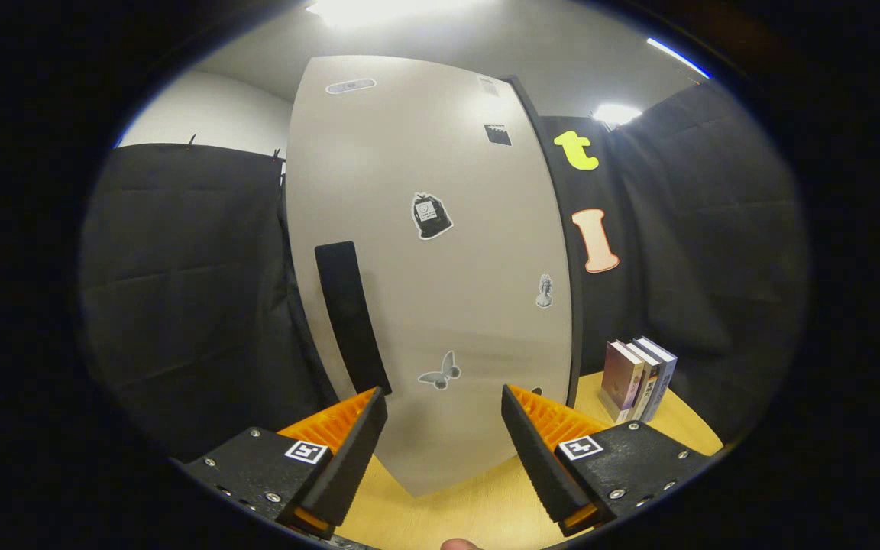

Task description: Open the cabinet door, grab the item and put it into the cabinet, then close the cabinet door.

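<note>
You're at the start: cabinet door (pixel 440 252) is shut w/ its dark handle (pixel 351 317) just ahead of the left finger, gripper (pixel 444 405) fingers apart & empty, books (pixel 636 378) on the table (pixel 486 512) beside the cabinet — opening, stowing, closing all left.

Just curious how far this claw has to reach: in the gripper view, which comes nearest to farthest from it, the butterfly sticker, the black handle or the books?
From the open gripper:
1. Butterfly sticker, on the door just ahead, between the fingers.
2. Black handle, up on the door's left.
3. Books, standing on the table, beyond the right finger.
</note>
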{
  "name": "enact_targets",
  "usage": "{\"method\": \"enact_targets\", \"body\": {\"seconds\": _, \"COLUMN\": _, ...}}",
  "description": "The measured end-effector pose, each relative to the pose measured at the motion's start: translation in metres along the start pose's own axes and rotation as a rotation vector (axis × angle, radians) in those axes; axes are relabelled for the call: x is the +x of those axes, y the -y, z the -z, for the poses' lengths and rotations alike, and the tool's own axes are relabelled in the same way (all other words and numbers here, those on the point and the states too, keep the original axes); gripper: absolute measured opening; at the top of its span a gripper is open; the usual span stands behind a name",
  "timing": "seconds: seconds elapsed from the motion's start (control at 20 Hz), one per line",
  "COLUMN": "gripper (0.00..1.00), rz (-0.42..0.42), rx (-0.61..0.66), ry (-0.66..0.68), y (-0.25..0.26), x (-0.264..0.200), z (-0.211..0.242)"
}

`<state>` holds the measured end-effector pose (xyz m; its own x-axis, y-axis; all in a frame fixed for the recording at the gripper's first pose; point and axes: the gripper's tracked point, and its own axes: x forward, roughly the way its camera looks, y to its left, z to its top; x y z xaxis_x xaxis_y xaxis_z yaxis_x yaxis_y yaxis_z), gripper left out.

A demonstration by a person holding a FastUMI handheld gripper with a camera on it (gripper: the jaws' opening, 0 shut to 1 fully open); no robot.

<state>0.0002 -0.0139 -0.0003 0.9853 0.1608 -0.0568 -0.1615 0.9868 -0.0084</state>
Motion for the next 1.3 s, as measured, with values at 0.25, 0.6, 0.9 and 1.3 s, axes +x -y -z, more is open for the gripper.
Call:
{"method": "enact_targets", "body": {"seconds": 0.25, "gripper": 0.94, "rz": 0.01, "rx": -0.001, "ry": -0.006, "y": -0.009, "x": 0.009, "z": -0.004}}
{"method": "enact_targets", "body": {"seconds": 0.6, "gripper": 0.94, "rz": 0.032, "rx": 0.016, "ry": 0.001, "y": -0.008, "x": 0.011, "z": -0.005}}
{"method": "enact_targets", "body": {"seconds": 0.9, "gripper": 0.94, "rz": 0.035, "rx": 0.014, "ry": -0.002, "y": -0.007, "x": 0.012, "z": -0.005}}
{"method": "enact_targets", "body": {"seconds": 1.3, "gripper": 0.94, "rz": 0.036, "rx": 0.008, "ry": -0.003, "y": -0.008, "x": 0.013, "z": -0.005}}
